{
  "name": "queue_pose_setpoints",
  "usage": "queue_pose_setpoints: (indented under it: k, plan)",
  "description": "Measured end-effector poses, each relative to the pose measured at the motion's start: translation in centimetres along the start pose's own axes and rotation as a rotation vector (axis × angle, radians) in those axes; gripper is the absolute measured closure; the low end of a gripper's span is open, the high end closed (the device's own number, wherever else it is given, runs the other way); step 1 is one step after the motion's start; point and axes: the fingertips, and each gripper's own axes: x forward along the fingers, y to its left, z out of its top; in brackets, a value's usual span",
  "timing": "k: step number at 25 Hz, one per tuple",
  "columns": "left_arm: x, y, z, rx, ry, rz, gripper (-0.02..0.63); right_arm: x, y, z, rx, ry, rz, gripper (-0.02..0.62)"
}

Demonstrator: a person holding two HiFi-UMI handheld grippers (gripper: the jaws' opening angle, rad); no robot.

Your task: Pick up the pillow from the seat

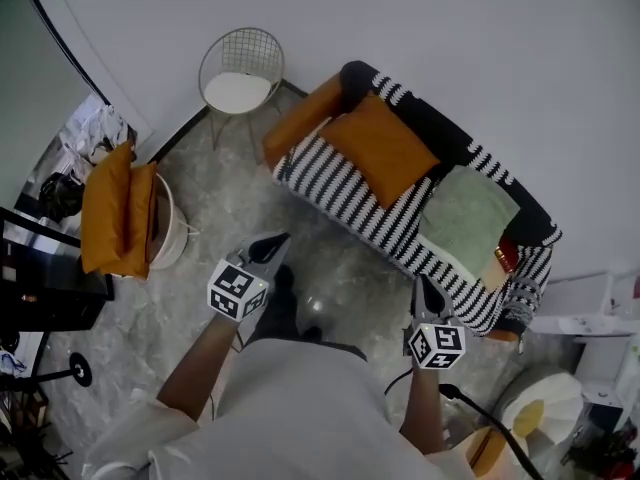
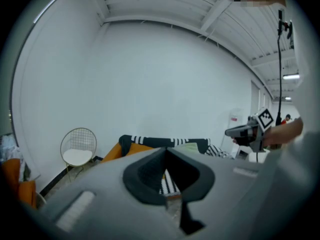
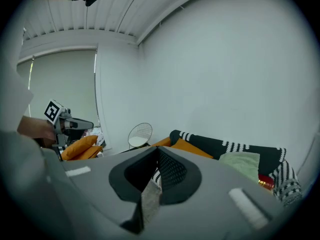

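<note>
A plump, square, burnt-orange pillow [image 1: 385, 148] leans against the back of a black-and-white striped sofa [image 1: 340, 193], at about one o'clock from the person. A pale green pillow [image 1: 465, 218] lies at its four o'clock. The left gripper [image 1: 272, 248] and right gripper [image 1: 428, 293] hover short of the sofa, jaws pressed together, holding nothing.

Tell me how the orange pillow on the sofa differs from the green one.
The orange pillow is vivid; the green pillow is pale. The orange pillow sits nearer the wire chair; the green pillow sits toward the sofa's other end. Both lie on the sofa, untouched.
</note>
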Motion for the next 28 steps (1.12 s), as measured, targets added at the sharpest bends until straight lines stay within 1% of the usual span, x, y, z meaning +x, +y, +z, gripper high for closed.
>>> queue_pose_setpoints:
  k: [4, 9, 17, 22, 28]
  plan:
    - [1.8, 2.4, 0.7, 0.002, 0.014, -0.029, 0.606, 2.2, 0.2, 1.1, 0.021, -0.005, -0.033, 0.589]
    - [4.5, 5.8, 2.2, 0.012, 0.022, -0.067, 0.606, 5.1, -0.4, 3.5, 0.036, -0.049, -0.097, 0.589]
    - [8.9, 11.6, 4.4, 0.019, 0.034, -0.132, 0.606, 10.8, -0.2, 6.1, 0.042, -0.039, -0.148, 0.589]
    - [11.0, 15.7, 5.8, 0.024, 0.032, -0.159, 0.606, 14.4, 0.1, 7.7, 0.049, -0.038, -0.185, 0.589]
    - [13.3, 20.4, 7.2, 0.060, 0.040, -0.189, 0.606, 19.0, 0.5, 9.7, 0.051, -0.034, -0.213, 0.589]
